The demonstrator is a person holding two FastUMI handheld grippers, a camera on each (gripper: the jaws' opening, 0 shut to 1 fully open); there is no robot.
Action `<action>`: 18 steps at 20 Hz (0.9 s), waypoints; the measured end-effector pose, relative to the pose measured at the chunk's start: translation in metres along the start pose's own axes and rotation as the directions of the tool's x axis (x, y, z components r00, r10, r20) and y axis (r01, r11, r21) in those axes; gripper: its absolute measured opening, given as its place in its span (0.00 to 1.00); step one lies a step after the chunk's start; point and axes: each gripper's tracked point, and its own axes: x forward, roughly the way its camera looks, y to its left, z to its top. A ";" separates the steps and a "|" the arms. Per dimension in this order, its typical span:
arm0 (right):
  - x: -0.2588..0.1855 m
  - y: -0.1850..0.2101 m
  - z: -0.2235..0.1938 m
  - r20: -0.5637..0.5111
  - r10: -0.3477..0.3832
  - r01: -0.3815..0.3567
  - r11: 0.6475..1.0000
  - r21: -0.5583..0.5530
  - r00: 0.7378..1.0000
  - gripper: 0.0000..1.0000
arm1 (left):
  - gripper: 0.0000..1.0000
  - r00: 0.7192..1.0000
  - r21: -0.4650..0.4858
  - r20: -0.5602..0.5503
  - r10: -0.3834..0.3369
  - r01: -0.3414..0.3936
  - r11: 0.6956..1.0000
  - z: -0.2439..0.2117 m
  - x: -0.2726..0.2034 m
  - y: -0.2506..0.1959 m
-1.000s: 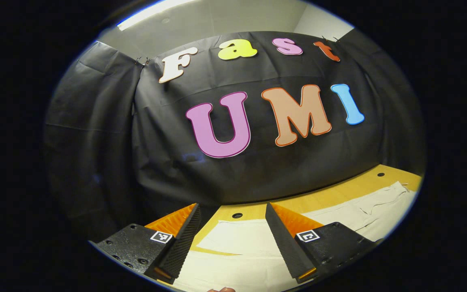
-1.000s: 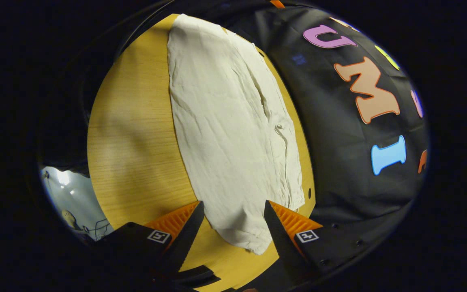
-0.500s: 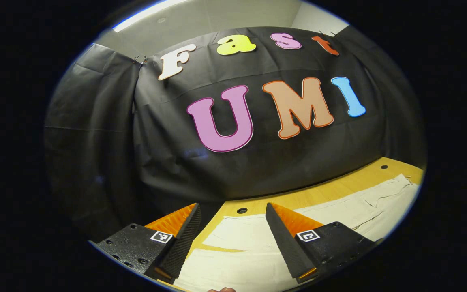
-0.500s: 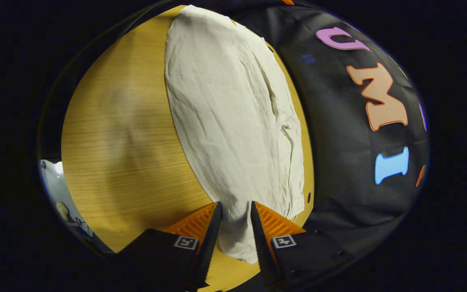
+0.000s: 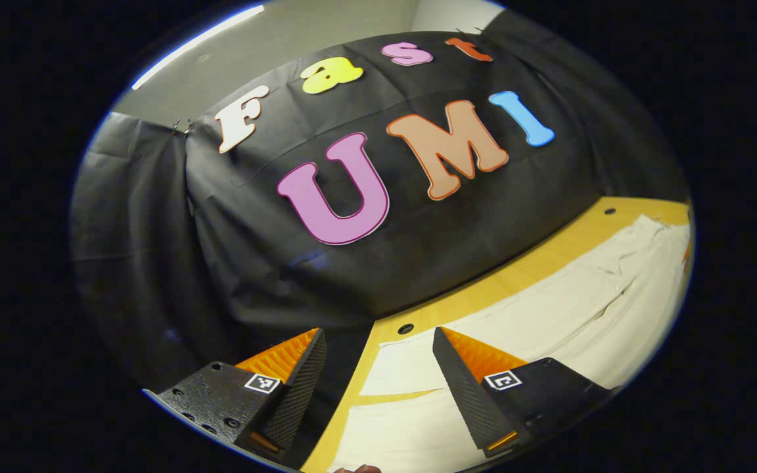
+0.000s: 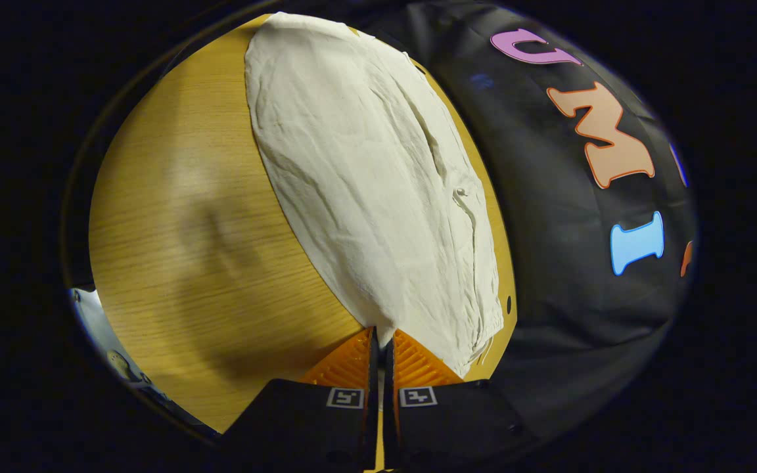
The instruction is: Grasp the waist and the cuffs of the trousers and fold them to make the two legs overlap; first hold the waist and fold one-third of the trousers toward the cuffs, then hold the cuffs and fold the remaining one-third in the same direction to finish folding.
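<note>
Cream trousers (image 6: 365, 177) lie flat along the far side of a yellow wooden table (image 6: 188, 230). Their button and fly seam sit close to my right gripper (image 6: 382, 335), which is shut on the near corner of the waist, the cloth pinched between both fingers. In the left gripper view the trousers (image 5: 569, 309) stretch away to the right. Two cuff hems (image 5: 398, 371) lie just beyond my left gripper (image 5: 378, 335), which hovers open over the table's end, its right finger above the cloth and its left finger off the table's edge.
The black booth wall (image 5: 273, 263) hangs right behind the table's far edge. Small round holes (image 5: 405, 328) mark the table's corners, another hole (image 6: 508, 303) by the waist. Bare wood runs along the near side of the table in the right gripper view.
My right gripper has closed from wide open onto the waist corner. My left gripper has tilted and shifted left, so its left finger now hangs past the table's end; it stays open.
</note>
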 end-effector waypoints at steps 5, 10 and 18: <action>0.003 0.000 -0.003 0.000 -0.037 0.037 0.999 -0.035 0.999 0.06 | 0.96 0.987 0.185 -0.092 -0.132 0.147 0.972 -0.053 -0.023 -0.021; 0.003 -0.001 -0.001 0.002 -0.033 0.033 0.999 -0.043 0.999 0.06 | 0.96 0.974 0.334 -0.139 -0.180 0.217 0.917 -0.092 -0.037 -0.024; 0.004 -0.001 -0.001 -0.003 -0.046 0.046 0.998 -0.052 0.999 0.06 | 0.97 0.893 0.451 -0.347 -0.288 0.428 0.783 -0.186 -0.075 -0.032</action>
